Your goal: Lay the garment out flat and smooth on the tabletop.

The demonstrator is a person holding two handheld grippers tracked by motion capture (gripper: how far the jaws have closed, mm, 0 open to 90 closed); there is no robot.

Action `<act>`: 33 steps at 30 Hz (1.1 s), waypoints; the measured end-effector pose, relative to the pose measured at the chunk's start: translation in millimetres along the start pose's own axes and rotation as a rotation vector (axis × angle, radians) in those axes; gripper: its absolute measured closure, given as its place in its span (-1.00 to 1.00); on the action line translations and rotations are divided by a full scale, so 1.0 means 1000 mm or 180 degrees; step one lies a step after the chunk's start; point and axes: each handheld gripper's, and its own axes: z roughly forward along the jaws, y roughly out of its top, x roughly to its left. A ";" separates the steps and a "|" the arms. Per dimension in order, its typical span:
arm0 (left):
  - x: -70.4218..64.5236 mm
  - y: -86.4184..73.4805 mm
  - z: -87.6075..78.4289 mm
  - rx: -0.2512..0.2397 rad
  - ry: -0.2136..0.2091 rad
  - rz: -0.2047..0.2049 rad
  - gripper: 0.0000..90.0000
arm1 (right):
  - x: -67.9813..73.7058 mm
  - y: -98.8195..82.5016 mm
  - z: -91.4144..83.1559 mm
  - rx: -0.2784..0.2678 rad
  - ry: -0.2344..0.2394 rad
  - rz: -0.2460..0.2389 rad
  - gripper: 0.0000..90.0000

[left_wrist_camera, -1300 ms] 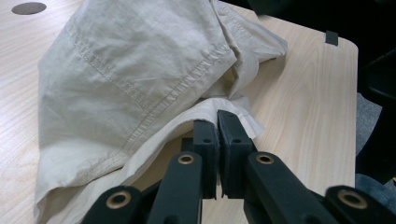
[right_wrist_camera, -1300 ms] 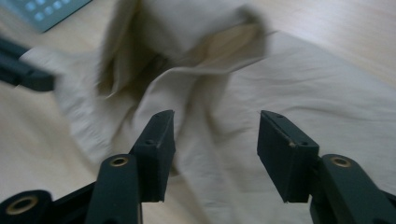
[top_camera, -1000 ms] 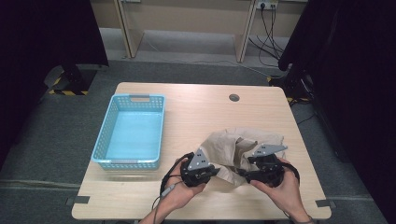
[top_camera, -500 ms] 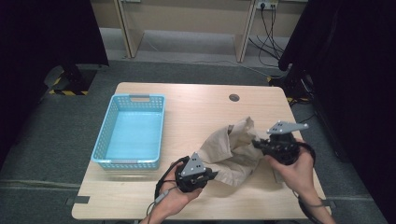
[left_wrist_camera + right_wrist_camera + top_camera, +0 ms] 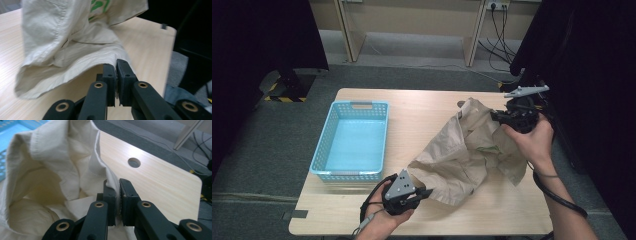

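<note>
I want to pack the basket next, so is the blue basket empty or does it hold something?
Empty. In the high view the blue basket shows only its bare floor; the beige garment lies outside it.

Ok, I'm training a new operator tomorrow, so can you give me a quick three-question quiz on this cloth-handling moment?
1. True or false: the left tongs are shut on the beige cloth.
2. What sits to the left of the cloth on the table? A) blue basket B) metal tray C) cardboard box
3. Which tongs hold the cloth higher above the table?

Key: 1 true. 2 A, the blue basket. 3 The right tongs.
</note>
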 end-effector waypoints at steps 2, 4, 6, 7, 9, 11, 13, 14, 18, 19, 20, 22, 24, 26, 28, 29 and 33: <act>0.006 -0.001 0.003 0.0028 0.0112 -0.0008 0.82 | -0.004 0.007 0.018 0.0084 -0.0031 0.0021 0.88; 0.008 -0.001 0.007 0.0040 0.0254 0.0058 0.55 | -0.007 0.009 0.035 0.0173 -0.0074 0.0033 0.88; 0.007 0.000 0.009 -0.0017 0.0372 0.0098 0.26 | -0.010 0.010 0.047 0.0219 -0.0119 0.0053 0.88; 0.006 0.002 0.011 -0.0051 0.0465 0.0176 0.12 | -0.012 0.011 0.052 0.0241 -0.0140 0.0069 0.88; 0.005 0.004 0.012 -0.0093 0.0514 0.0223 -0.07 | -0.014 0.011 0.058 0.0250 -0.0145 0.0108 0.88; 0.001 0.013 0.015 -0.0182 0.0587 0.0327 -0.14 | -0.016 0.012 0.065 0.0274 -0.0177 0.0151 0.88; -0.004 0.021 0.017 -0.0242 0.0621 0.0418 -0.19 | -0.017 0.012 0.067 0.0288 -0.0189 0.0177 0.88; -0.007 0.025 0.018 -0.0284 0.0630 0.0446 -0.21 | -0.018 0.012 0.068 0.0287 -0.0194 0.0197 0.88; -0.013 0.035 0.024 -0.0274 0.0500 0.0476 -0.23 | -0.019 0.013 0.070 0.0300 -0.0205 0.0235 0.87; -0.015 0.036 0.030 -0.0218 0.0425 0.0456 -0.23 | -0.019 0.013 0.071 0.0299 -0.0203 0.0232 0.88; -0.015 0.036 0.037 -0.0143 0.0366 0.0441 -0.23 | -0.019 0.013 0.071 0.0307 -0.0208 0.0228 0.87; -0.015 0.035 0.055 0.0014 0.0299 0.0466 -0.23 | -0.019 0.014 0.073 0.0312 -0.0205 0.0236 0.87; -0.014 0.035 0.074 0.0177 0.0198 0.0374 -0.23 | -0.019 0.014 0.075 0.0316 -0.0203 0.0258 0.87; -0.012 0.037 0.092 0.0301 0.0194 0.0443 -0.25 | -0.019 0.015 0.078 0.0332 -0.0206 0.0276 0.87; -0.012 0.039 0.111 0.0409 0.0113 0.0437 -0.27 | -0.018 0.015 0.081 0.0347 -0.0205 0.0269 0.87; -0.012 0.039 0.119 0.0476 0.0090 0.0465 -0.28 | -0.018 0.015 0.082 0.0351 -0.0195 0.0275 0.87; -0.012 0.037 0.147 0.0664 0.0031 0.0462 -0.31 | -0.017 0.014 0.084 0.0363 -0.0191 0.0272 0.87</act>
